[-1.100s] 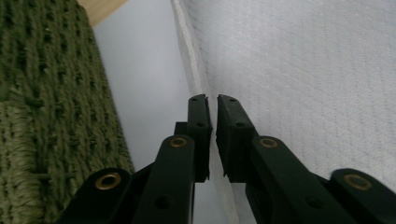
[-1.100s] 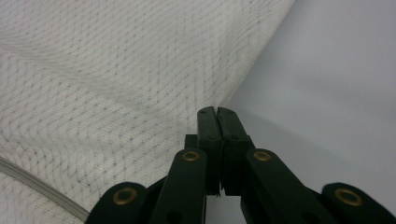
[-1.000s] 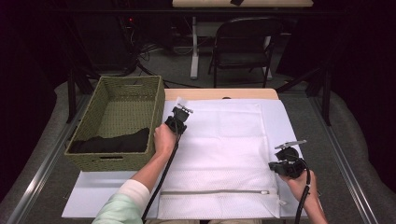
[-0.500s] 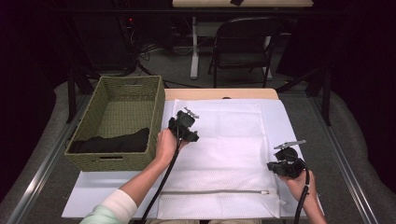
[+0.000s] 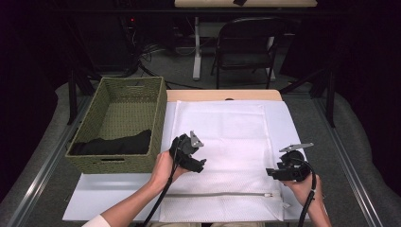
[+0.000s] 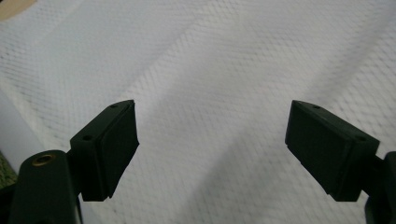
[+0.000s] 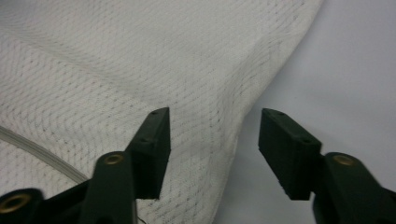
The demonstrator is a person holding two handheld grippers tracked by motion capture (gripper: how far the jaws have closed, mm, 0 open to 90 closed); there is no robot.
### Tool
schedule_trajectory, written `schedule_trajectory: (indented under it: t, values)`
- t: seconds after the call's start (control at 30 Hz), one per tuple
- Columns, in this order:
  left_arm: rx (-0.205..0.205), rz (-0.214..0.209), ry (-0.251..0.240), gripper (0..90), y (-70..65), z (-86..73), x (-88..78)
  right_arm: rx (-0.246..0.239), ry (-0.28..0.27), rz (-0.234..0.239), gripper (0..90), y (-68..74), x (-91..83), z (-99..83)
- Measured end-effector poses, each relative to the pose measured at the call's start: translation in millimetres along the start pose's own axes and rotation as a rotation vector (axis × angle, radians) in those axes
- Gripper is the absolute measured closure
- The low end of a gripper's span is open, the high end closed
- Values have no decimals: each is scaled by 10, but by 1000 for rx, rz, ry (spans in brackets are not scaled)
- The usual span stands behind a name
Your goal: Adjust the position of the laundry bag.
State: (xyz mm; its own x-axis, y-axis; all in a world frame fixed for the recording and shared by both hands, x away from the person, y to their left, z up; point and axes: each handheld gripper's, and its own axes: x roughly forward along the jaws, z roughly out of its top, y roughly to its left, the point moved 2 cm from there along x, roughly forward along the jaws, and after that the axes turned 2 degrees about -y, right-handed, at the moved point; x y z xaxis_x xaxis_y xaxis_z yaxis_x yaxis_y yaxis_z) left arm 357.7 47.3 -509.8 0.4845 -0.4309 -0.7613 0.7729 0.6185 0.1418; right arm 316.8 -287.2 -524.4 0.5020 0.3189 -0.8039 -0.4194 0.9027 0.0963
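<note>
Mesh fills the middle of the table: a white laundry bag lies flat on a pale sheet, its zipper running along the near edge. The left gripper hangs over the left part of the bag, held in the person's left hand; its jaws have just been opening and stand wide apart, with nothing between them. In the left gripper view the bag's weave spreads beneath the two black pads, and they do not touch it. The right gripper sits at the bag's right edge, near the zipper's end, in the right hand. Its jaws have also just been opening; in the right gripper view they straddle the bag's edge, apart and not pressing on it, with the pale sheet to one side. A woven basket stands left of the bag, just beside it, with dark cloth lying inside at its near end.
</note>
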Motion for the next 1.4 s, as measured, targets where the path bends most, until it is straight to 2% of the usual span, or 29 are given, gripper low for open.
schedule_trajectory:
  t: [0.1,0.13,0.27,0.33,0.37,0.4,0.43,0.47,0.53,0.57,0.7,0.73,0.77,0.8,0.83,0.87,0.9,0.93,1.1,1.13,1.17,1.2,1.23,1.27,1.4]
  values:
    - [-3,-10,-2,162,-21,-56,-40,4,-10,2,374,3,-11,0]
    - [-7,-23,-8,161,-34,-127,-105,10,-14,12,334,8,-16,-4]
    - [-32,-45,-17,168,-46,-232,-216,13,-20,15,338,19,-22,-6]
    - [-42,-54,-15,184,-65,-361,-321,15,-19,21,344,22,-13,-10]
    - [-42,-54,-15,198,-65,-361,-321,15,-19,21,344,22,-13,-10]
    - [-47,-54,-11,206,-78,-473,-382,18,-24,17,351,23,5,-15]
    - [-47,-54,-11,210,-78,-473,-382,18,-24,17,351,23,5,-15]
    - [-61,-64,2,226,-76,-554,-413,20,-13,13,356,13,21,-20]
    - [-74,-57,21,232,-52,-669,-447,18,-12,15,365,4,31,-23]
    - [-74,-57,21,235,-52,-669,-447,22,-14,14,371,2,32,-25]
    - [-121,-55,55,267,24,-864,-469,36,-29,19,400,-4,54,-28]
    - [-165,-55,57,283,63,-948,-464,41,-30,13,415,-18,73,-26]
    - [-165,-55,57,287,63,-948,-464,41,-30,13,415,-18,73,-26]
    - [-216,-58,59,302,118,-1018,-456,47,-37,7,436,-39,97,-20]
    - [-216,-58,59,321,118,-1018,-456,49,-36,0,444,-53,119,-14]
    - [-252,-61,65,338,157,-1067,-433,51,-31,-14,458,-67,136,-9]
    - [-252,-61,65,359,157,-1067,-433,51,-31,-14,458,-67,136,-9]
    - [-277,-71,68,397,168,-1100,-392,61,-34,-21,482,-92,180,1]
    - [-294,-94,87,514,151,-1140,-309,71,-12,-46,541,-114,252,13]
    - [-284,-90,98,554,131,-1156,-271,77,-12,-51,593,-113,279,21]
    - [-284,-90,98,561,131,-1156,-271,77,-12,-51,593,-113,279,21]
    - [-259,-63,99,586,109,-1149,-267,74,-6,-51,616,-111,300,28]
    - [-259,-63,99,601,109,-1149,-267,74,-6,-51,616,-111,300,28]
    - [-249,-44,91,638,99,-1156,-265,71,4,-54,646,-103,323,33]
    - [-245,-42,80,740,103,-1167,-263,73,13,-60,716,-87,362,43]
